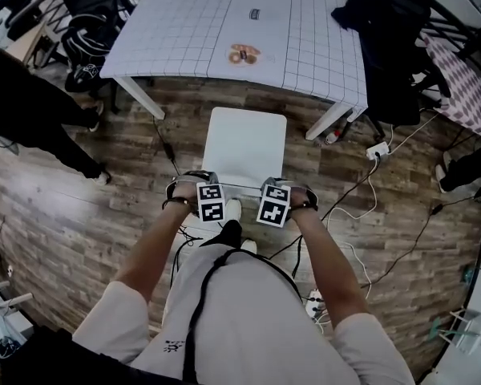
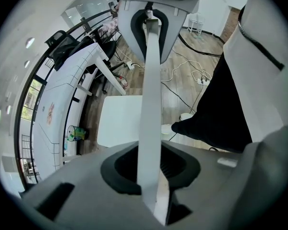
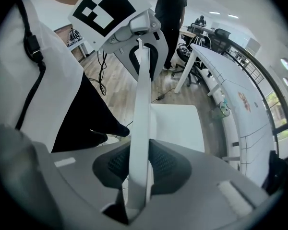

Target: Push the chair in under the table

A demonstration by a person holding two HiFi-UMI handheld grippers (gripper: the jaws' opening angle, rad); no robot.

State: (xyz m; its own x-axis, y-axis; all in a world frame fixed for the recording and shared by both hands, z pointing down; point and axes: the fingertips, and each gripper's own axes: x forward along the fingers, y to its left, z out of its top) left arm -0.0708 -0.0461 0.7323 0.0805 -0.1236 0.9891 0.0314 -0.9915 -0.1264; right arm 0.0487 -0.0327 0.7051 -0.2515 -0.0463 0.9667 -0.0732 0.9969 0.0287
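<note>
Standing on the wooden floor [image 1: 80, 215] just short of the table [image 1: 184, 22], the chair [image 1: 244, 147] is held by its backrest [image 2: 151, 104], pinched in the jaws of the left gripper [image 1: 196, 185] and of the right gripper [image 1: 282, 189]. The seat is faced by the wider gap between the left table leg [image 1: 140, 96] and the right table leg [image 1: 330, 120]. A bottle [image 1: 334, 135] lies by the right one, cables [image 1: 369, 191] and a power strip [image 1: 377, 150] are strewn further right, and a bystander's legs [image 1: 32, 111] are seen at the left.
</note>
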